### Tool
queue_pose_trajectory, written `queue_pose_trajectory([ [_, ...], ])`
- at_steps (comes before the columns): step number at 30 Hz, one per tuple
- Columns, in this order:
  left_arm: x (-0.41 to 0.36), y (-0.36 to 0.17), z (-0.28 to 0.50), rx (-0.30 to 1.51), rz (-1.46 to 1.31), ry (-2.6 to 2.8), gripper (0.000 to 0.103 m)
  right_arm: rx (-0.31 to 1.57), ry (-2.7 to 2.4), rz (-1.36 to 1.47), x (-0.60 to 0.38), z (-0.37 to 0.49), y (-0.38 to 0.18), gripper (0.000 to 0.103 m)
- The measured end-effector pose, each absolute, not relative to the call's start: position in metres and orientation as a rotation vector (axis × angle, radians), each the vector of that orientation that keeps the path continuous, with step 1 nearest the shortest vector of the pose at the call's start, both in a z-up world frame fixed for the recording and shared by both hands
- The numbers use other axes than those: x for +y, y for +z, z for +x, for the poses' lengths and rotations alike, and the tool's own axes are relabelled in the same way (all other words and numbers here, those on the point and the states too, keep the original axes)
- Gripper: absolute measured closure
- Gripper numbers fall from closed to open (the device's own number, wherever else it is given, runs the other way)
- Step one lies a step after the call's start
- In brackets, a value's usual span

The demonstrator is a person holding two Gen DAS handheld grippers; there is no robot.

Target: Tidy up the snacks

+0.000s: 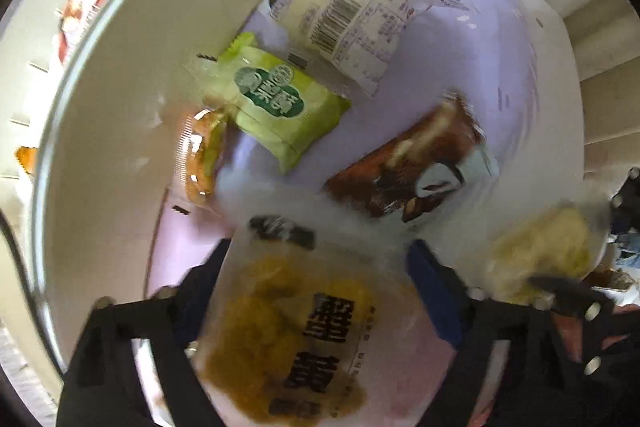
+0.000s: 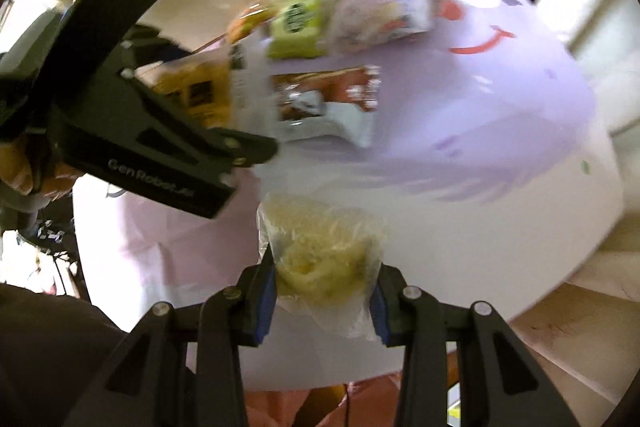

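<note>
My left gripper (image 1: 316, 291) is shut on a clear packet with a yellow-brown pastry and black lettering (image 1: 296, 327), held over a pale lilac cartoon-face tray (image 1: 500, 39). On the tray lie a green packet (image 1: 276, 103), a brown chocolate packet (image 1: 416, 163), a white barcode packet (image 1: 352, 15) and an orange packet (image 1: 202, 155). My right gripper (image 2: 322, 287) is shut on a clear bag with a pale yellow pastry (image 2: 320, 255) at the tray's near edge (image 2: 520, 227). The left gripper (image 2: 248, 151) shows in the right wrist view with its yellow packet (image 2: 196, 91).
A tall cream wall or bin side (image 1: 132, 107) stands along the tray's left. More red and orange packets (image 1: 76, 15) lie beyond it. White slatted surfaces (image 1: 600, 47) lie to the right. The right gripper's bag (image 1: 548, 251) also shows in the left wrist view.
</note>
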State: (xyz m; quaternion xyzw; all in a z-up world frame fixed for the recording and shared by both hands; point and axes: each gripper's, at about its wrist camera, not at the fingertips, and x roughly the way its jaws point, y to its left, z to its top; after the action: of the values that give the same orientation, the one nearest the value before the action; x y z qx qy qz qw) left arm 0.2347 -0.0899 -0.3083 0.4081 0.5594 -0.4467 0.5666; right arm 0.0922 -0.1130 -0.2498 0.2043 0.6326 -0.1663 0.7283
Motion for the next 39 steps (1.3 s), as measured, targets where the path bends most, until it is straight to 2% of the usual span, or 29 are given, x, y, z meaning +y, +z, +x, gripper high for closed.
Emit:
queue_pose_trajectory([
  [3,-0.088,-0.307,0.237,1.328,0.895,-1.009,0.035,1.404,-0.418,0.465,-0.121,0.091,-0.246,0.065],
  [5,-0.084,-0.304,0.244,1.343,0.843,-0.968,0.050,1.405,-0.447,0.482,-0.126,0.089,-0.242,0.065],
  [8,-0.081,-0.296,0.258,1.378,0.749,-0.908,0.065,1.399,-0.469,0.483,-0.140,0.086,-0.233,0.065],
  [19,-0.037,-0.268,0.269,1.414,0.531,-0.880,0.075,1.342,-0.456,0.421,-0.153,0.093,-0.204,0.065],
  [21,-0.030,-0.265,0.268,1.412,0.527,-0.880,0.072,1.339,-0.448,0.422,-0.158,0.091,-0.203,0.065],
  [22,-0.026,-0.263,0.268,1.409,0.531,-0.877,0.066,1.335,-0.447,0.425,-0.161,0.089,-0.203,0.065],
  [24,-0.019,-0.259,0.264,1.390,0.541,-0.876,0.045,1.327,-0.447,0.434,-0.167,0.084,-0.203,0.065],
  [25,-0.015,-0.256,0.262,1.385,0.545,-0.882,0.031,1.321,-0.445,0.439,-0.170,0.084,-0.202,0.065],
  [28,-0.011,-0.256,0.256,1.397,0.555,-0.908,0.027,1.301,-0.433,0.440,-0.176,0.081,-0.201,0.065],
  [31,-0.006,-0.263,0.250,1.424,0.621,-0.902,0.015,1.288,-0.434,0.435,-0.183,0.083,-0.201,0.065],
  [36,-0.004,-0.280,0.234,1.439,0.771,-0.899,0.012,1.256,-0.429,0.426,-0.194,0.084,-0.201,0.065],
  [39,-0.003,-0.290,0.231,1.473,0.820,-0.906,0.006,1.241,-0.433,0.441,-0.199,0.082,-0.201,0.065],
])
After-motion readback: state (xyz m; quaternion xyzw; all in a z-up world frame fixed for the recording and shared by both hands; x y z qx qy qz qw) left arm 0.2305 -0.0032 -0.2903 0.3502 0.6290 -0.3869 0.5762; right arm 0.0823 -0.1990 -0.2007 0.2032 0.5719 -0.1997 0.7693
